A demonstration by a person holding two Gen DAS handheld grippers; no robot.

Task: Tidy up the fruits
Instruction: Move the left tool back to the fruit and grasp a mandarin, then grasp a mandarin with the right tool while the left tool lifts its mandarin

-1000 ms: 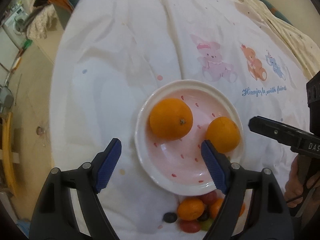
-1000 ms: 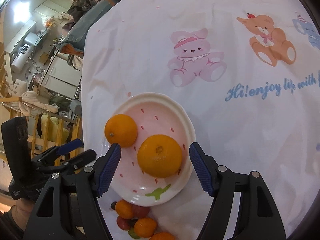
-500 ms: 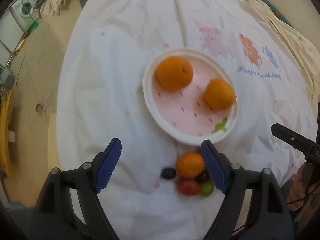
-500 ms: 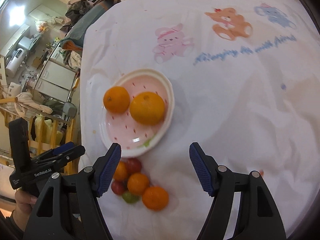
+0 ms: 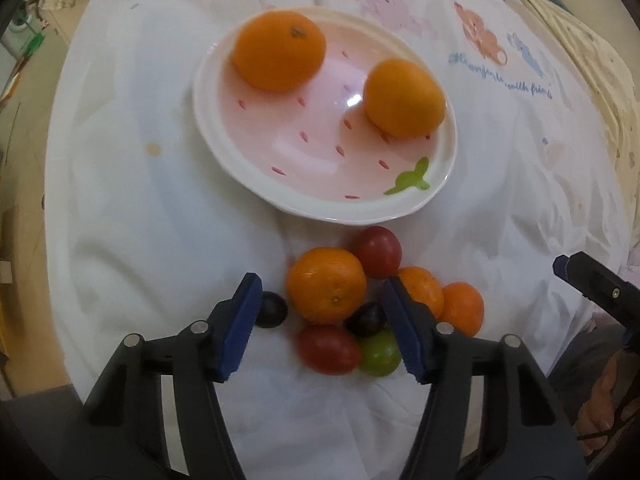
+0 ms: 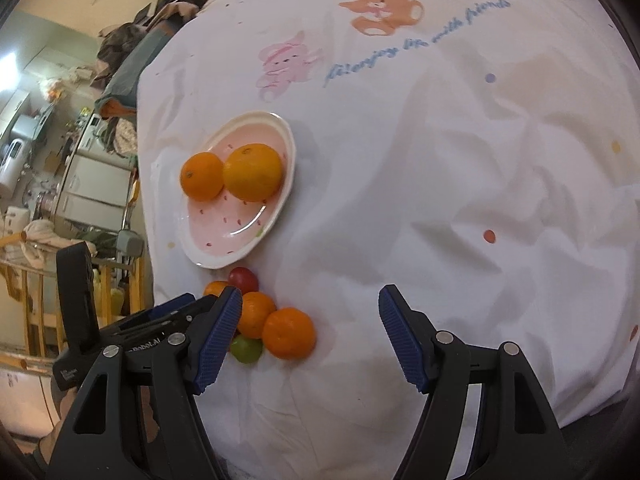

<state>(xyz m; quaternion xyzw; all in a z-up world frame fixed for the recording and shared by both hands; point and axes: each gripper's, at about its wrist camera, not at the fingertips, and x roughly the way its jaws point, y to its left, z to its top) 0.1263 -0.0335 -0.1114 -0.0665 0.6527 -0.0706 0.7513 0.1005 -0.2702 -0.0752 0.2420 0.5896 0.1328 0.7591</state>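
Left gripper (image 5: 320,322) lowered, jaws closing around mandarin (image 5: 326,285), seemingly untouched, stem-end facing camera

The left gripper (image 5: 320,324) points steeply down, its black arms reaching up from the bottom of its own view and ending in blue ribbed pads (image 5: 240,328). Its jaws have just been closing and stand partly apart; an orange (image 5: 326,284) sits in the gap, and neither pad presses on it. The right gripper (image 6: 308,338) tilts down less steeply, its jaws wider apart with nothing between them. A hand (image 6: 60,436) grips the left gripper's handle at the lower left of the right view. Part of the other hand (image 5: 600,412) shows at the lower right edge of the left view.
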